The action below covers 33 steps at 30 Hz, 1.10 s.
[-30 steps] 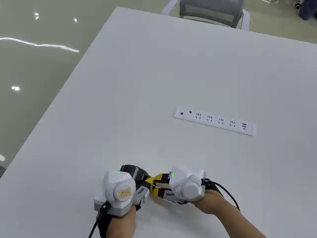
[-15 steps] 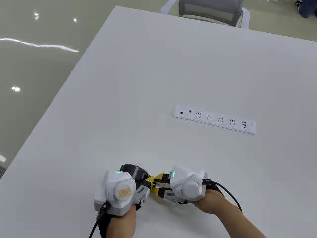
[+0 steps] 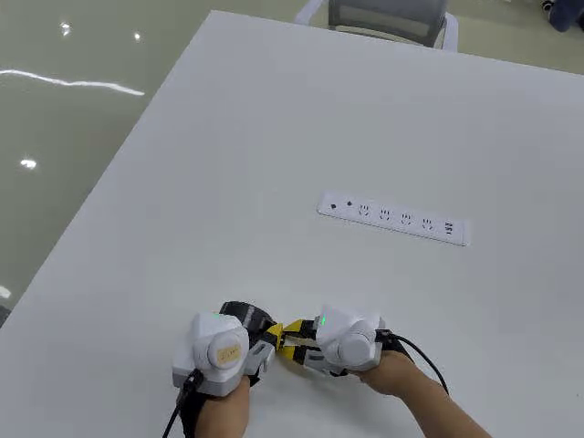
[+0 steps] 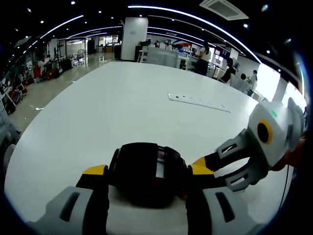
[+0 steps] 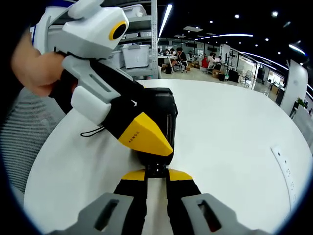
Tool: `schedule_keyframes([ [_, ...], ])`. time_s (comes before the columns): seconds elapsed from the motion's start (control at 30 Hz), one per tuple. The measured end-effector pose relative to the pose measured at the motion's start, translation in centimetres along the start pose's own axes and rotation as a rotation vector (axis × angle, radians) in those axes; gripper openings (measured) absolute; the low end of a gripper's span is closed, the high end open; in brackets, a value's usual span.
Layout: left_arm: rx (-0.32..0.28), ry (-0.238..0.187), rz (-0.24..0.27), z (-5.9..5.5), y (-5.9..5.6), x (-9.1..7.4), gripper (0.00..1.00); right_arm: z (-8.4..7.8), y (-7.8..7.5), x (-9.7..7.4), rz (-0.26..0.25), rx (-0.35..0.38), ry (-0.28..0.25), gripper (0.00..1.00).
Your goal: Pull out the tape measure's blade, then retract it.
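While the left gripper (image 4: 147,169) clamps the rounded black tape measure (image 4: 145,159), the right gripper (image 5: 156,175) pinches its blade tip (image 5: 156,170).

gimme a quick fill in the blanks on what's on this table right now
The left gripper holds the black rounded tape measure between its ___-tipped jaws.
The small dark tab at its front is pinched by the ___ gripper.
Farther along the white table lies a long white ___ with a row of sockets.
Missing words: yellow; right; power strip.

white table (image 3: 274,119), power strip (image 3: 392,219), tape measure (image 4: 146,169)
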<state>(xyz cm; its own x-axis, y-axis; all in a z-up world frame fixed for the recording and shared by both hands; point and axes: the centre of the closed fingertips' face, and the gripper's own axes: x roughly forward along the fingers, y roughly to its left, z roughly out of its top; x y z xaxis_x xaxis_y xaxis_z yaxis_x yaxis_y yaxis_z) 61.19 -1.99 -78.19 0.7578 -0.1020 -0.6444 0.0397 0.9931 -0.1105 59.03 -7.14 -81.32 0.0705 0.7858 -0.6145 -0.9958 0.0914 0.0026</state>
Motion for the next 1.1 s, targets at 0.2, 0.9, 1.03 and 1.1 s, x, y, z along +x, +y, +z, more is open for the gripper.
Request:
schedule_keyframes([
  [0.2,0.004,-0.003,-0.002,0.03,0.01,-0.06,0.59,0.07,0.02,0.15,0.003,-0.001,-0.003,0.13],
  [0.9,0.000,0.006,-0.011,0.00,0.03,0.09,0.62,0.28,-0.07,0.61,-0.014,0.008,0.014,0.14],
  [1.03,0.004,0.022,-0.016,-0.08,0.05,0.15,0.63,0.31,0.03,0.59,-0.022,0.004,0.017,0.14],
  [1.1,0.002,0.029,-0.022,-0.06,0.07,0.10,0.63,0.29,0.12,0.62,-0.026,-0.014,0.017,0.15],
])
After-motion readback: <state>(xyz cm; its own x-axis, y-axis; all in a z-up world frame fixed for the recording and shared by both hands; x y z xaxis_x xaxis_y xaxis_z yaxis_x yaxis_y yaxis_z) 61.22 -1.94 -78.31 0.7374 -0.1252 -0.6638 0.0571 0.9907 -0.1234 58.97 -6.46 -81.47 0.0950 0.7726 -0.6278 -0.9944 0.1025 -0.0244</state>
